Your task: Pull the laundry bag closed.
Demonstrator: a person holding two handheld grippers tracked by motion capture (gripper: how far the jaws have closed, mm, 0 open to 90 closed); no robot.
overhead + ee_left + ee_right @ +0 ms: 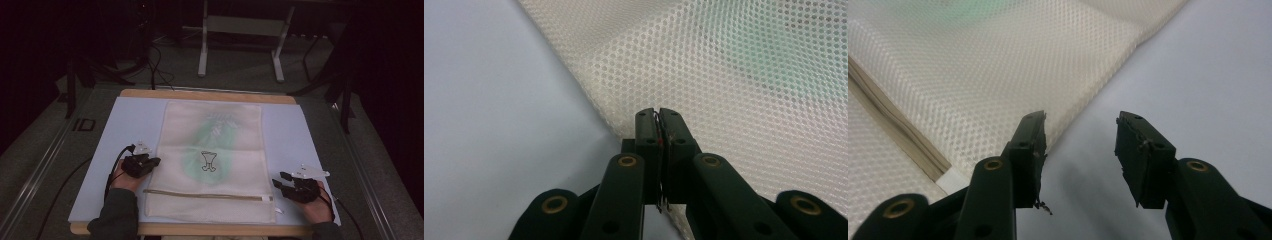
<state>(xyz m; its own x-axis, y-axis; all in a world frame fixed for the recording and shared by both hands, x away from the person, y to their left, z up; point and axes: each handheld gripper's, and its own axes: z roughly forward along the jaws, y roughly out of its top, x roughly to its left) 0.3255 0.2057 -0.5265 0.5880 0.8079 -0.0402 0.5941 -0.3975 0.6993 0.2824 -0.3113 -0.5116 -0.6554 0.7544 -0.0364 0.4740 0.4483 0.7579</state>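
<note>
The table [100, 150], under its pale blue cover, carries a big cream mesh laundry bag [212, 165] lying flat down the middle, something green showing faintly through the net, a small printed emblem [208, 161] at its centre and a zipper [205, 194] running across near the person's edge. Now to the hands. The left claw [152, 161] sits right at the bag's left border, and in the left gripper view its jaws stand pressed together at the mesh edge [624, 135]; whether any net is actually pinched between them I cannot tell. The right claw [278, 181] waits by the bag's lower right corner, jaws spread wide, nothing between them, the bag's edge [1083, 107] just off its left jaw. So it looks like the grab-both-sides step. Next call: slide the right claw in over that border, close on the mesh, and check the left really has cloth.
</note>
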